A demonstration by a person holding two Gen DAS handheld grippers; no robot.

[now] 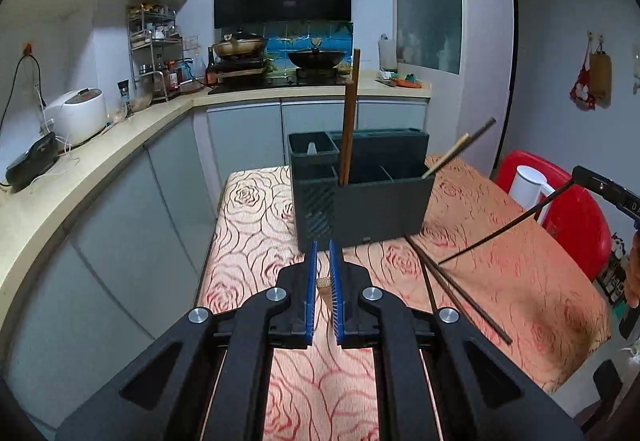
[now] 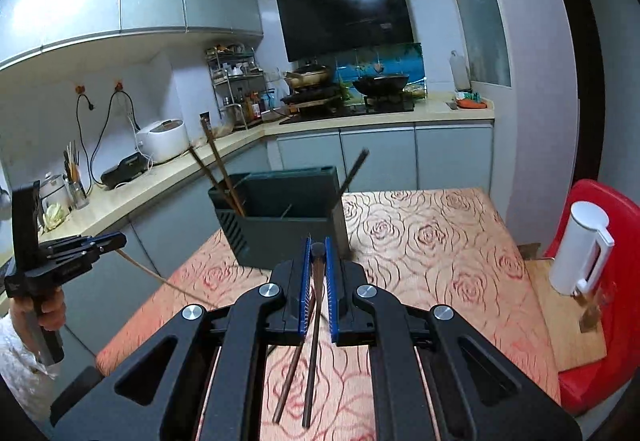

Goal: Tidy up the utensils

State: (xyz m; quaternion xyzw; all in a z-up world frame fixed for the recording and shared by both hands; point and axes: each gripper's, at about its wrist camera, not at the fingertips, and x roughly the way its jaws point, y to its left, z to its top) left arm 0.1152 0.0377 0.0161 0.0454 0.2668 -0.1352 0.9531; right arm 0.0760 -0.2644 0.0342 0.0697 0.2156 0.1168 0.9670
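Both grippers are gripping one thin chopstick each: left gripper apparently a pale one, right gripper a dark wooden chopstick, near the dark-green plastic utensil caddy.

right hand-held gripper clamps dark chopstick | organizer ahead on table

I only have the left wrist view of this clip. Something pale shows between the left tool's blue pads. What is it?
Observer: The right wrist view shows it from the side. The left tool is shut on a pale chopstick that slants down toward the table.
Reviewer: The right tool sits at the edge of my frame. Is it really gripping that dark stick?
Observer: Yes. Its own camera shows the right tool with the dark chopstick clamped between its blue pads, the blunt end poking just past them.
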